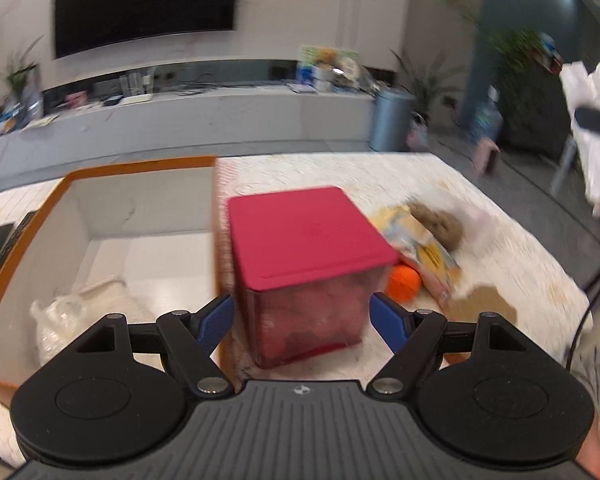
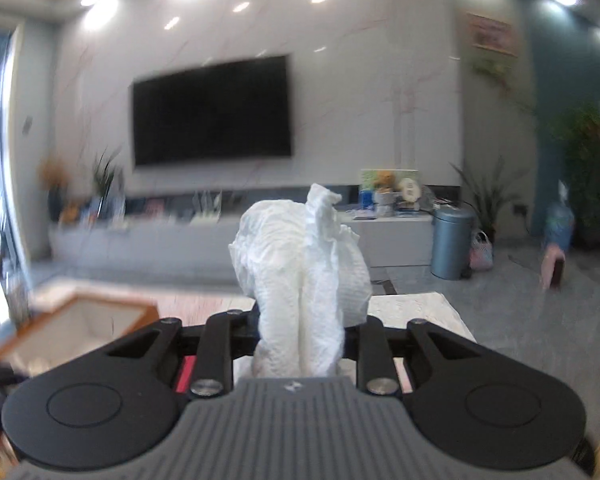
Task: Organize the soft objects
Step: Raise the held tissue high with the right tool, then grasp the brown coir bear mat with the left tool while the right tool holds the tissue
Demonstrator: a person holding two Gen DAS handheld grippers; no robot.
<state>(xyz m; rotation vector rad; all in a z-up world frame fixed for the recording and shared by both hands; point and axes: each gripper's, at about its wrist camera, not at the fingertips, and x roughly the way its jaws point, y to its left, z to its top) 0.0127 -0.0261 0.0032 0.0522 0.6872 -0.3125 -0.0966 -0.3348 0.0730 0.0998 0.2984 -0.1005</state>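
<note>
Right gripper pinches a white tissue wad rising ahead of its jaws: light, limp, best gripped mid-bunch. Left gripper gapes wide, straddling a red-lidded box.

A crumpled white tissue wad stands upright, pinched at its lower end and lifted clear of the table – its loose folds billow upward. In the orange-rimmed white box at the table's left edge lies a crinkled clear plastic bag against the near wall. Near the table's right edge, a brown fuzzy lump rests touching a yellow packet, with an orange ball just beside the packet – all blurred.
</note>
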